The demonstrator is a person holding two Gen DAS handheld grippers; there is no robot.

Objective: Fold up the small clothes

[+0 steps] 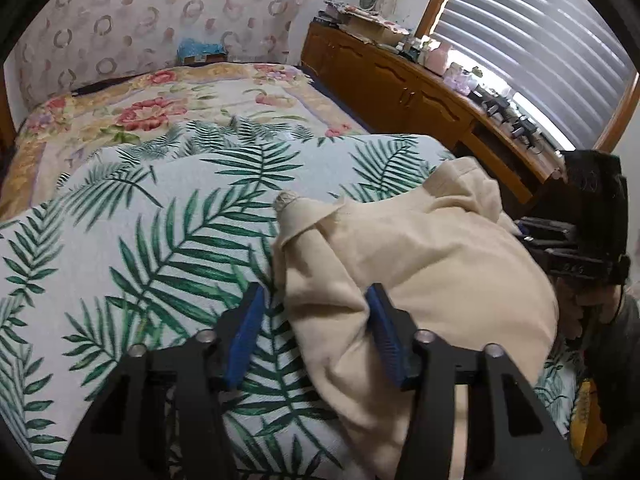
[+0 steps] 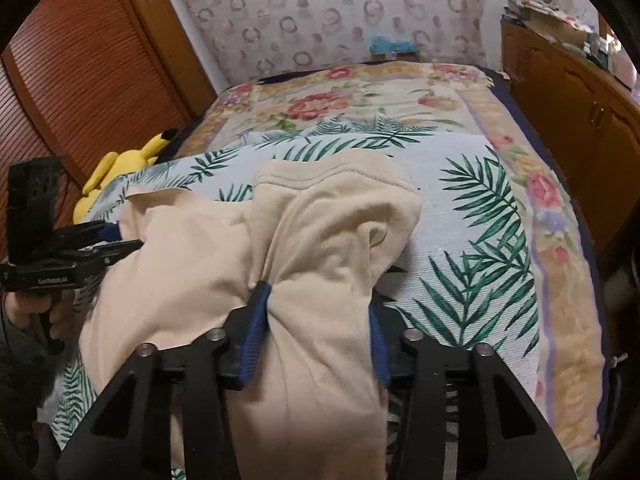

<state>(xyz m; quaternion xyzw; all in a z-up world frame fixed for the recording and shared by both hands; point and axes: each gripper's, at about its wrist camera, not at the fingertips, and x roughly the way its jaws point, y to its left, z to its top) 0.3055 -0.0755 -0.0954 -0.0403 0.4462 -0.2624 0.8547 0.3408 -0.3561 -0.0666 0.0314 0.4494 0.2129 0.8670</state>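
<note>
Right wrist: yellow plush toy (image 2: 120, 168) beside leaf-print cover (image 2: 460, 240).

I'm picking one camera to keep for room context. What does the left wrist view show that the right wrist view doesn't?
Only the left wrist view: the window with grey slatted blinds and the cluttered top of the wooden cabinet.
Only the right wrist view: the reddish louvred wooden door and a yellow plush toy.
Both: the cream fabric garment on the palm-leaf bedspread, and the ring-patterned wallpaper.
</note>
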